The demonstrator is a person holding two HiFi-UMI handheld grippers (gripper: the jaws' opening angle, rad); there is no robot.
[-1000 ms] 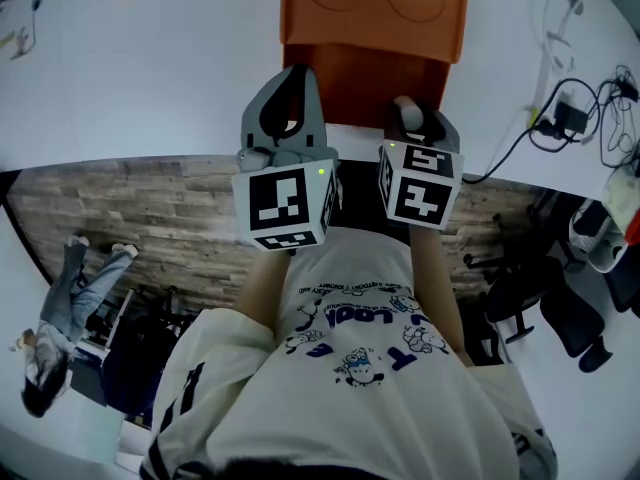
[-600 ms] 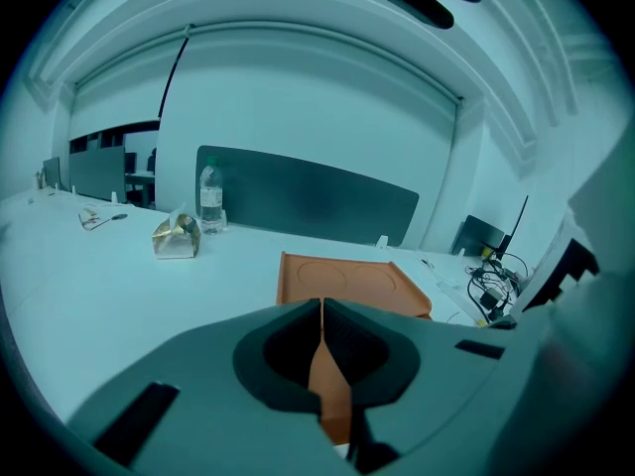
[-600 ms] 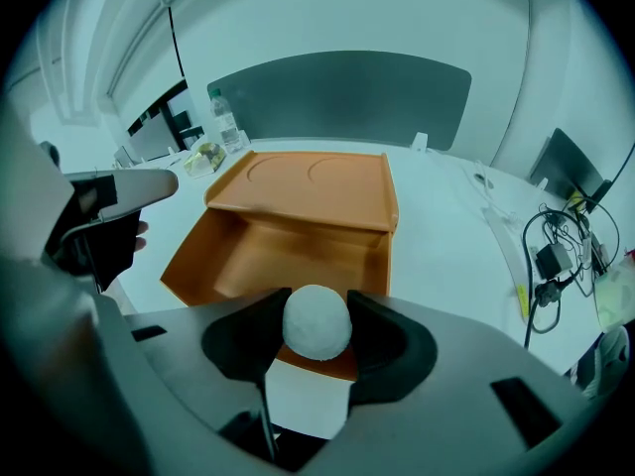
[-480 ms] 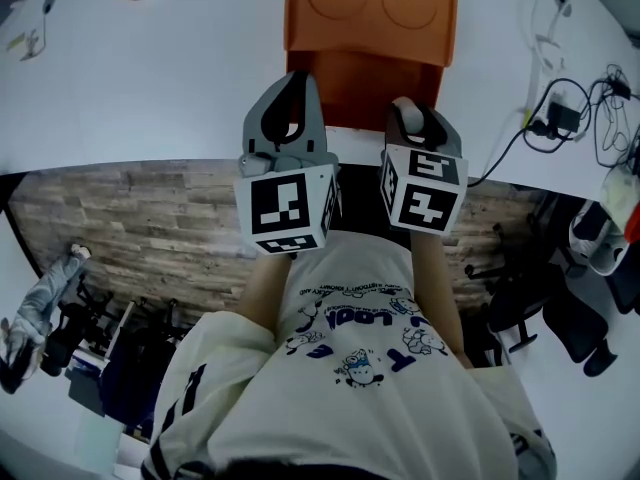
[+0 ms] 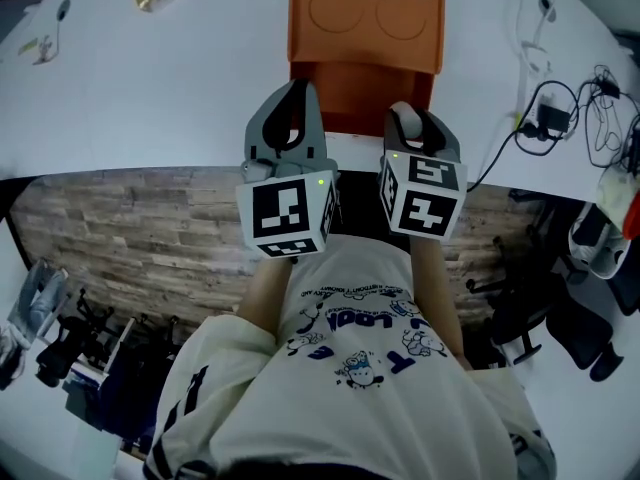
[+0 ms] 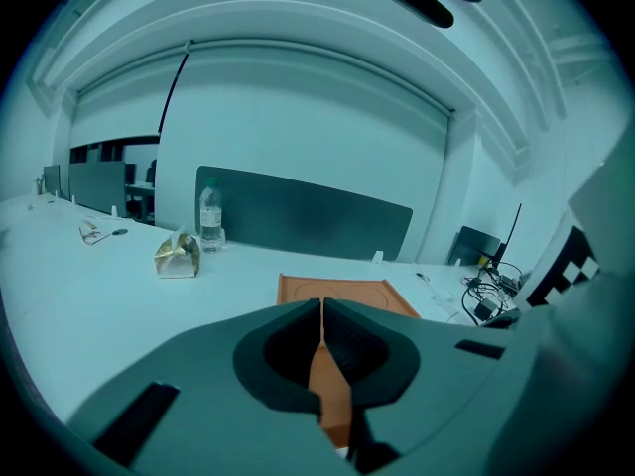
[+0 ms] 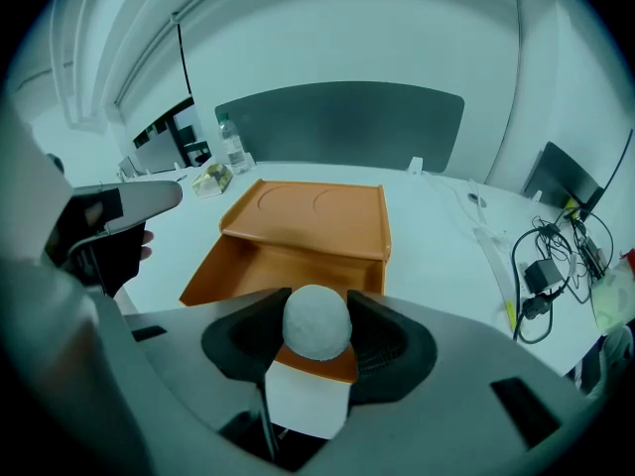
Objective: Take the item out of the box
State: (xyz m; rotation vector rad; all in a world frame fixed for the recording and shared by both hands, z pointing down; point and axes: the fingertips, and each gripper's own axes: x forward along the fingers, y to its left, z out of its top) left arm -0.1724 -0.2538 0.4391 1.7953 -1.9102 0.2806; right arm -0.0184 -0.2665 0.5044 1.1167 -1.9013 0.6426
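An orange box (image 5: 365, 53) stands on the white table (image 5: 150, 88), its lid (image 7: 308, 211) swung open towards the far side. My right gripper (image 7: 317, 327) is shut on a white, rough ball (image 7: 317, 320) and hangs over the box's near edge. In the head view that gripper (image 5: 405, 116) is at the box's front right, with the ball showing pale at its tip. My left gripper (image 5: 297, 90) is beside it at the box's front left. In the left gripper view its jaws (image 6: 321, 310) meet with nothing between them, and the box (image 6: 347, 294) lies just beyond.
A crumpled gold paper packet (image 6: 179, 256) and a water bottle (image 6: 209, 216) sit at the far left of the table, before a dark partition (image 6: 308, 221). A charger with cables (image 5: 555, 113) lies on the right. The table's near edge (image 5: 120, 163) runs just below the grippers.
Both grippers have risen a little over the box's front, and the white ball stays in the right one. Neither gripper's jaws have changed.
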